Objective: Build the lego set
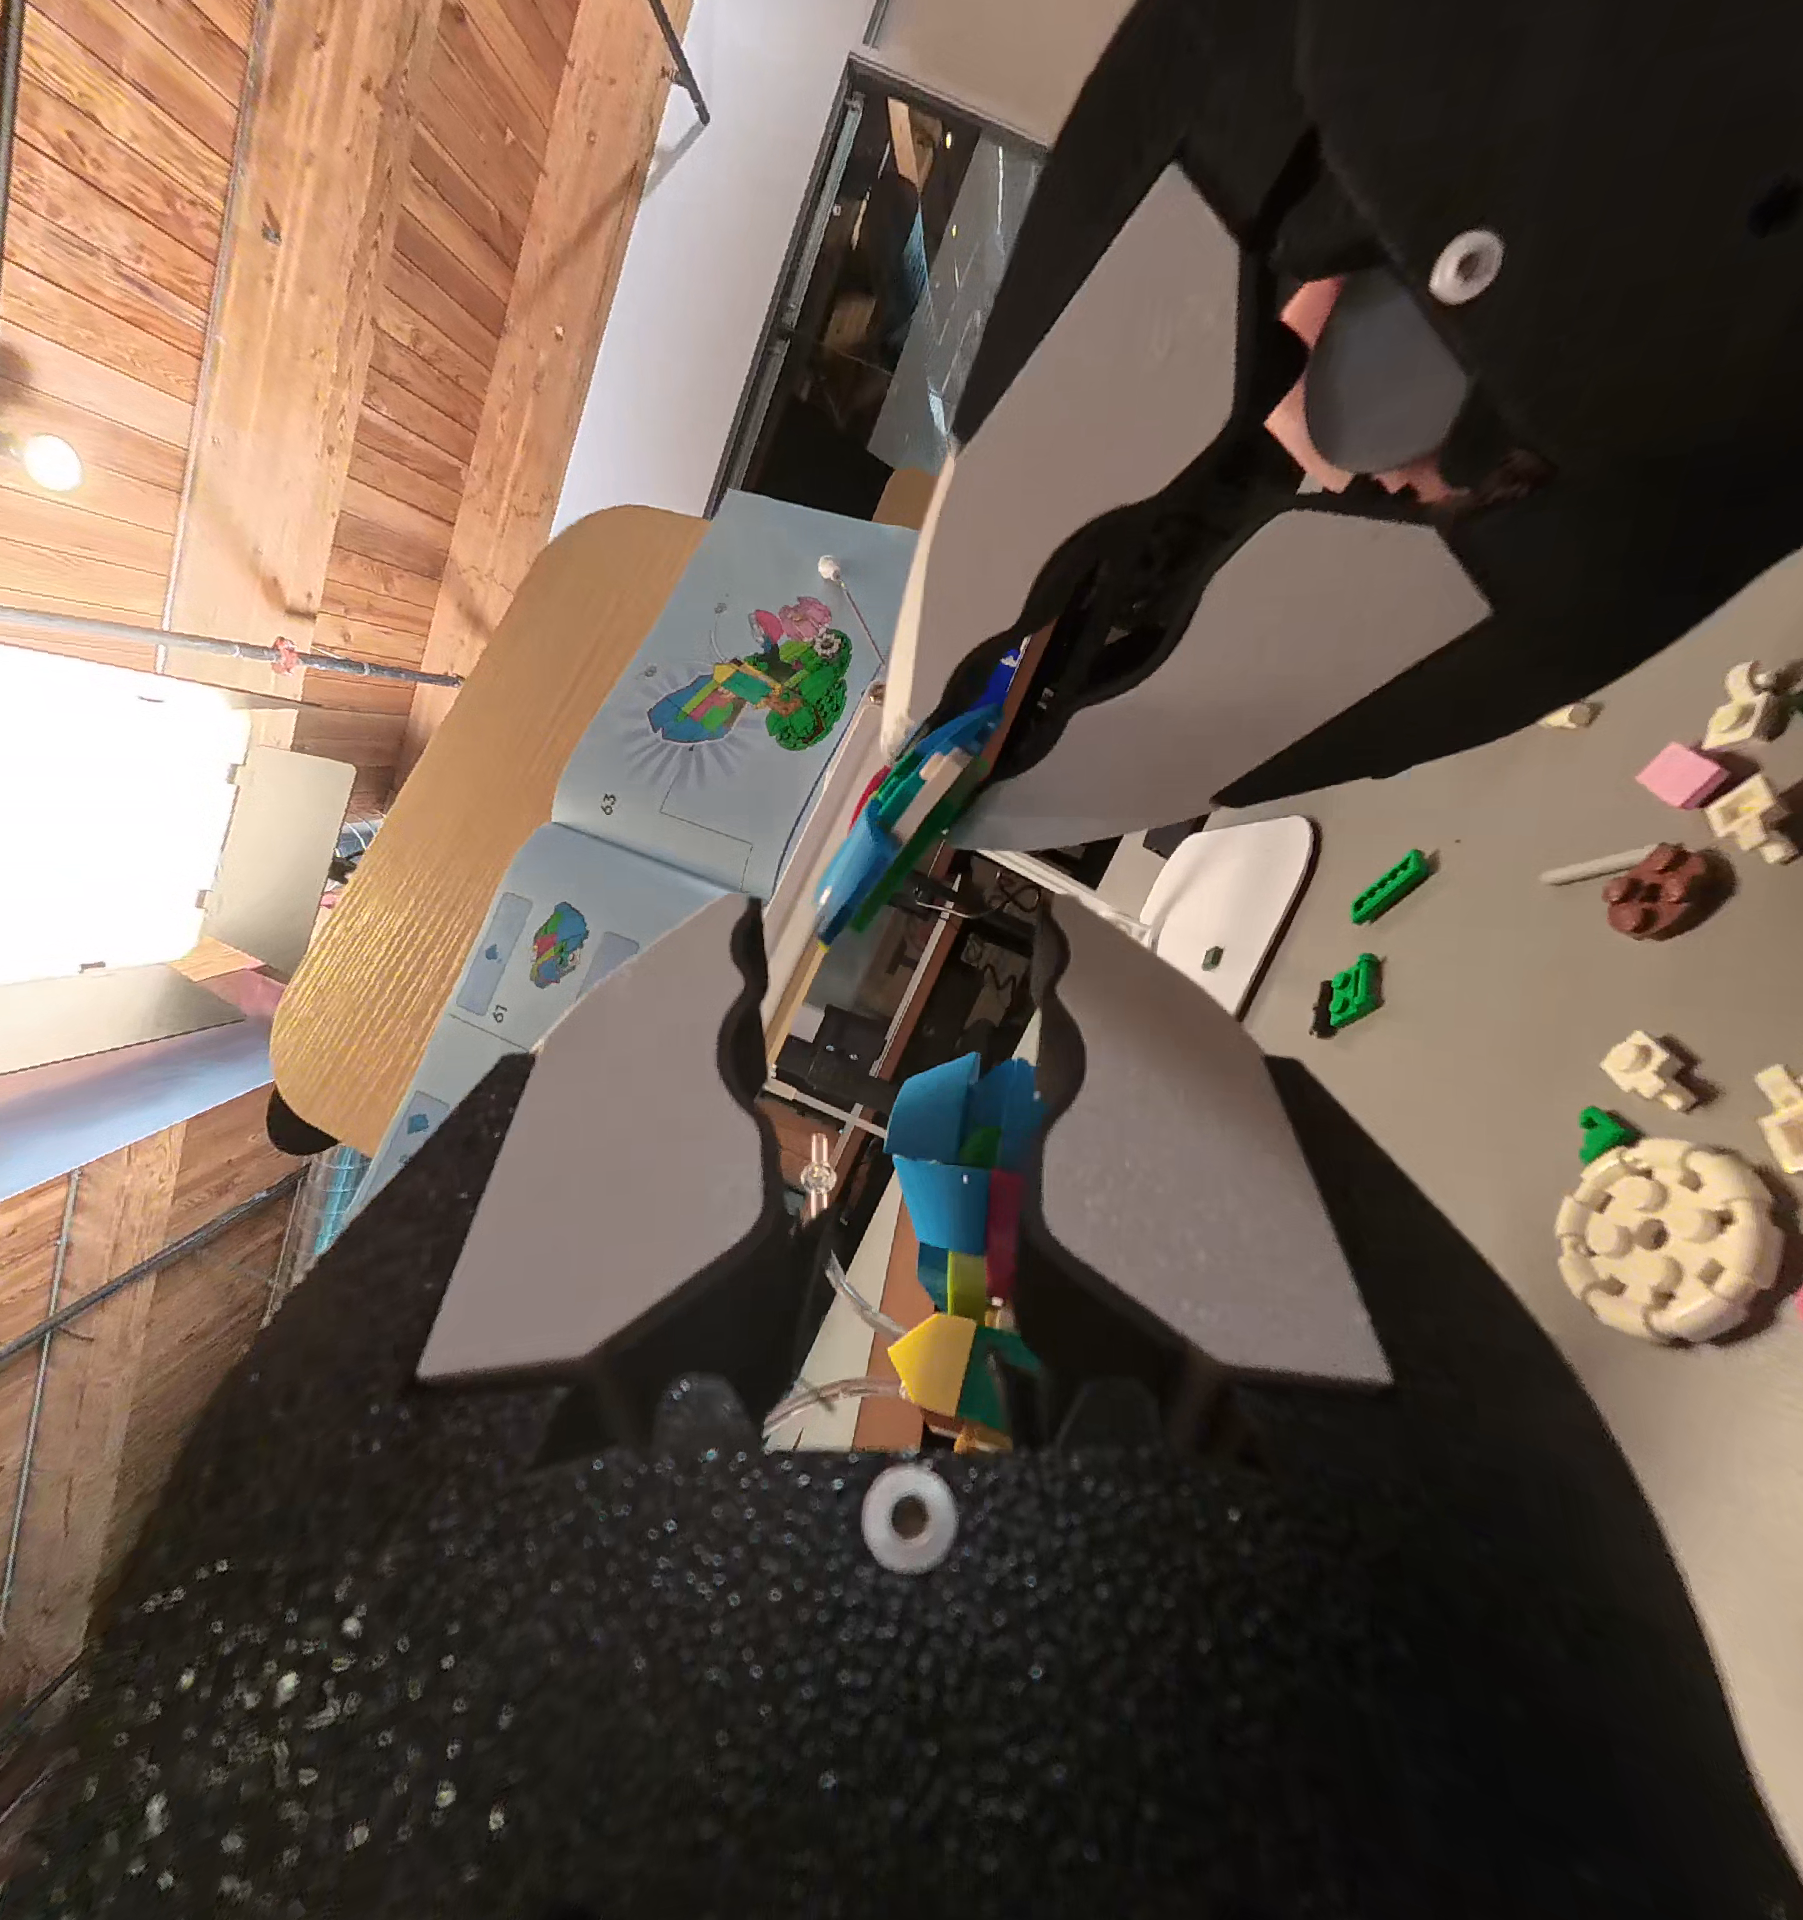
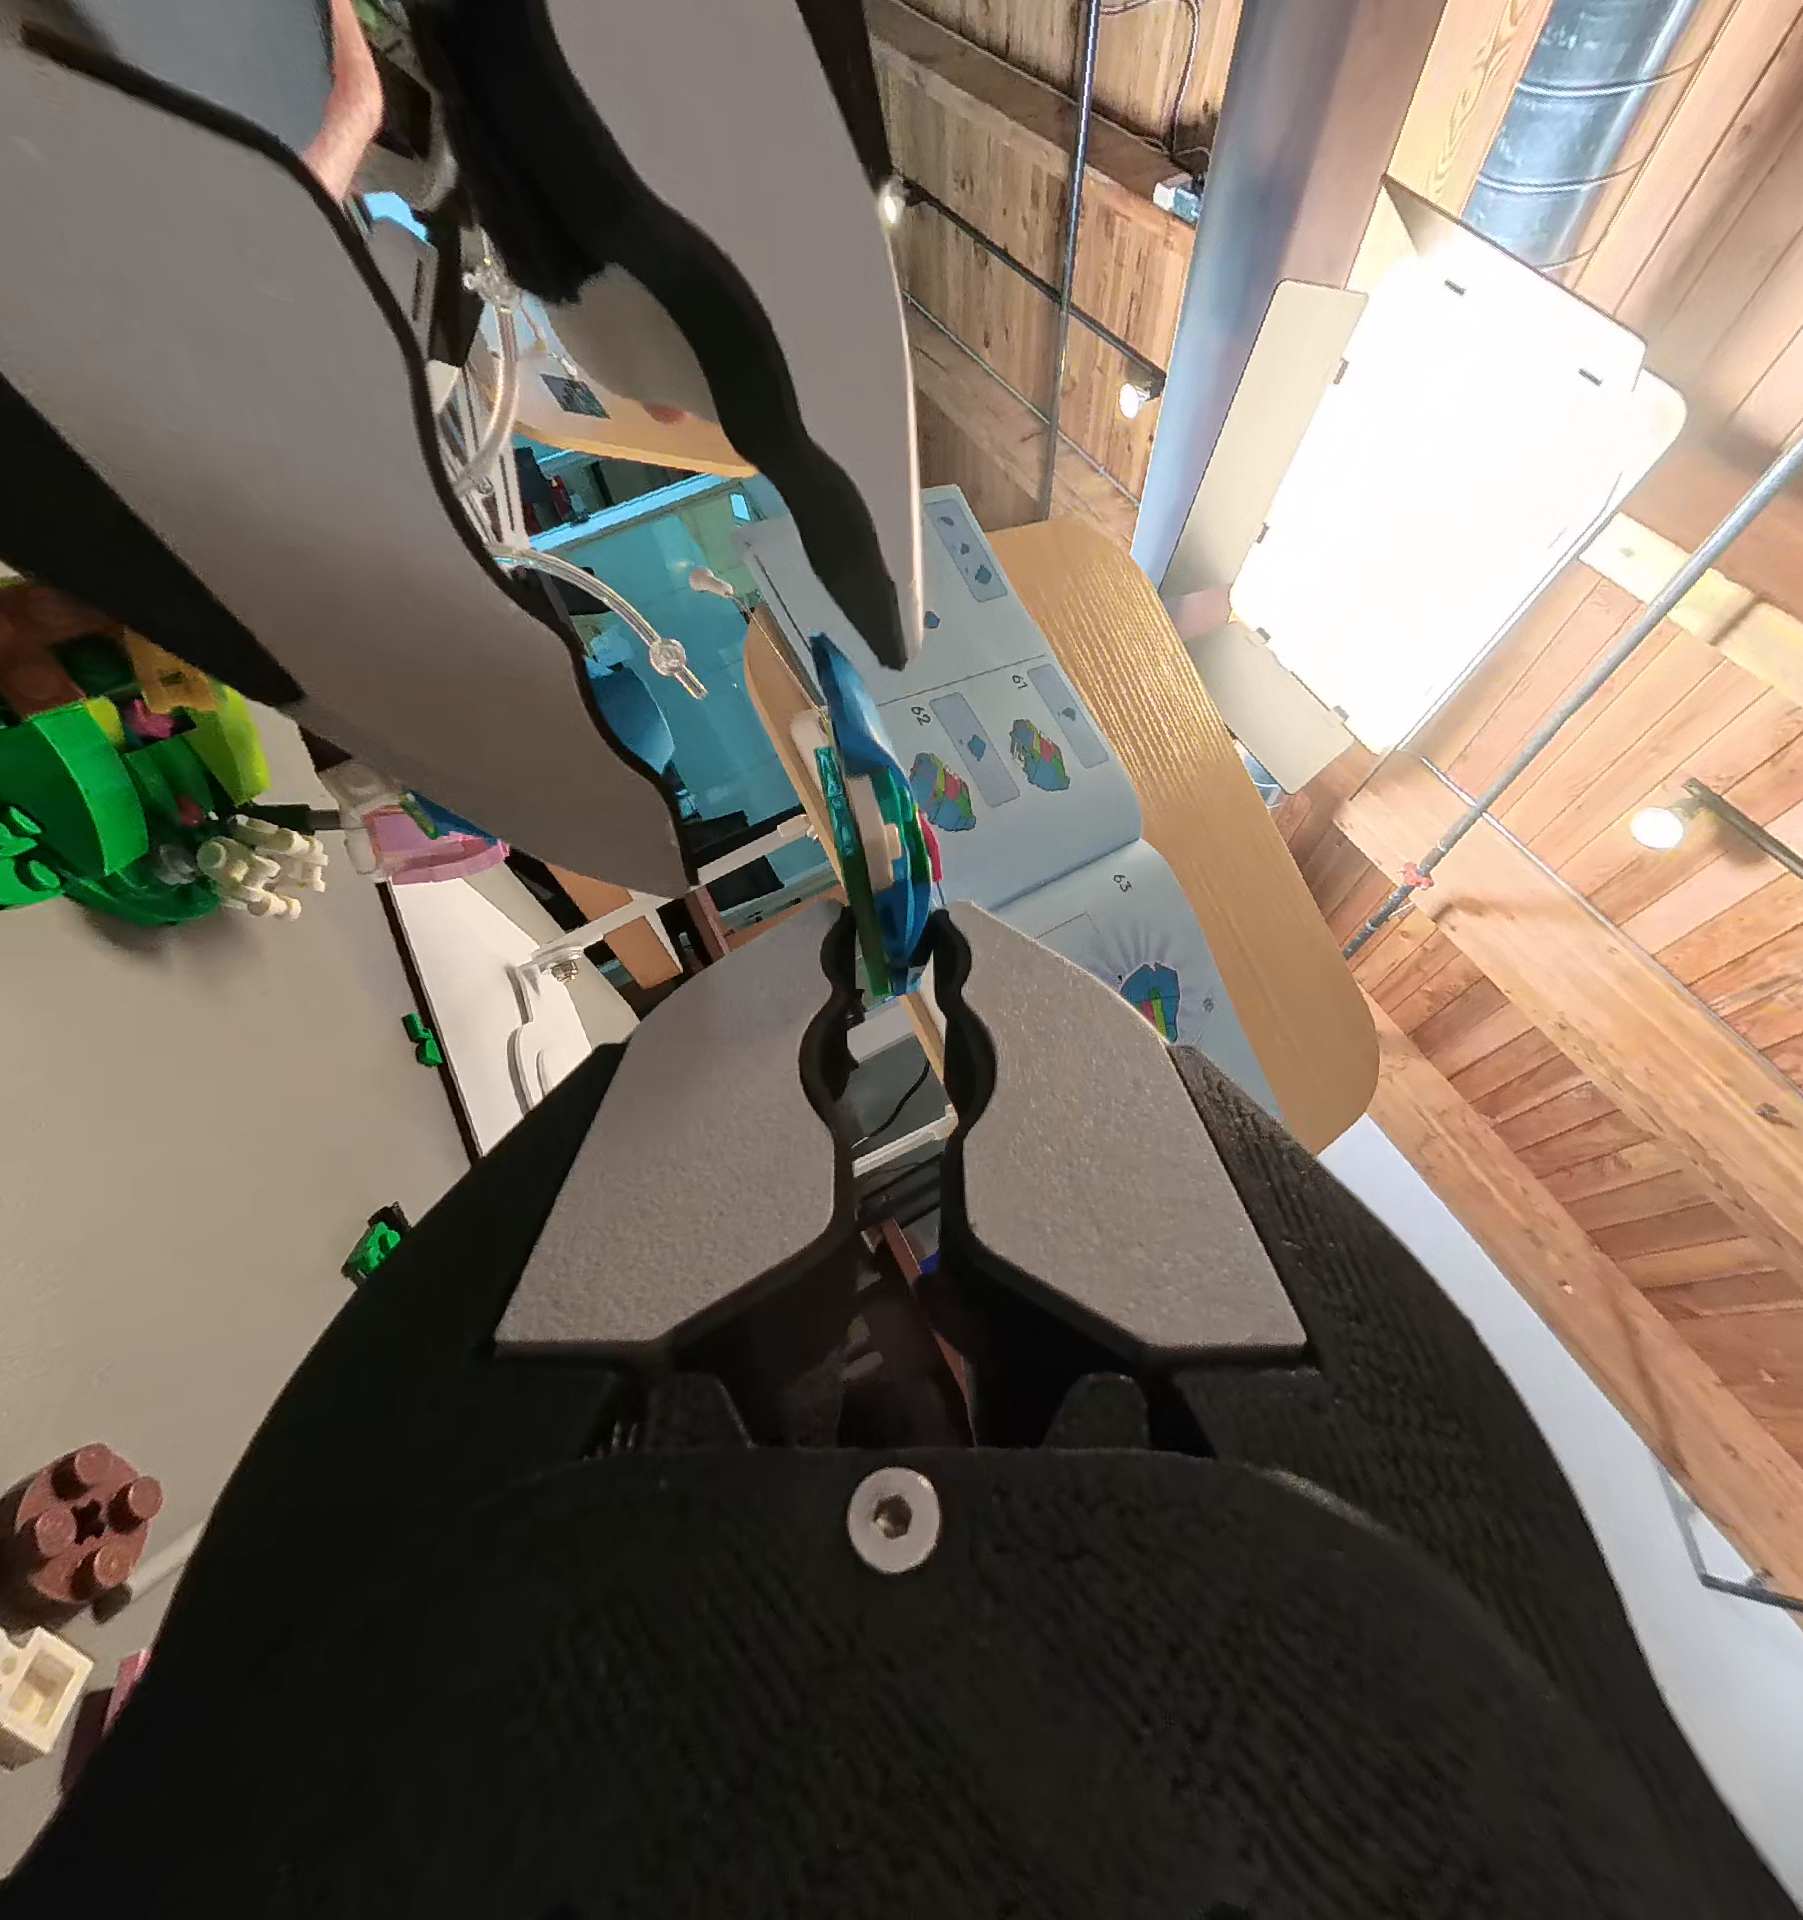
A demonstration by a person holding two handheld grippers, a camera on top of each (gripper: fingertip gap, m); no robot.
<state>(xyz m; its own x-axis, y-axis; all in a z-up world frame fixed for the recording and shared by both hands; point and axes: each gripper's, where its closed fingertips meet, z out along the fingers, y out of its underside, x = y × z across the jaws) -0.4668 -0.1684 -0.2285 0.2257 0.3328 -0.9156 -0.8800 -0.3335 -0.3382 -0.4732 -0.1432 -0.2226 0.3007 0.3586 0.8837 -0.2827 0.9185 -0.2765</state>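
Note:
My left gripper [image 1: 902,945] is shut on a colourful brick assembly [image 1: 970,1226] of blue, yellow, red and green parts with clear curved stems, held deep between the pads. My right gripper [image 2: 892,925] is shut on a flat blue, green and white assembly [image 2: 866,821], seen edge-on. Both are held in the air, tip to tip. In the left wrist view the right gripper [image 1: 938,779] comes in from the top right with its assembly [image 1: 897,831] just beyond my left fingertips. In the right wrist view one finger of the left gripper [image 2: 788,764] touches the assembly's top.
An open instruction booklet [image 1: 668,748] leans on a wooden board [image 1: 440,831]. On the grey table [image 1: 1499,1039] lie loose parts: a cream round piece [image 1: 1666,1247], a brown round brick [image 1: 1666,888], green plates [image 1: 1390,883], a pink tile [image 1: 1681,774]. A green plant build [image 2: 66,790] stands to the left. Less than 4 cm separates the two grippers' tips. My left tips are roughly 10 centimetres from the cream round piece [image 1: 1666,1247].

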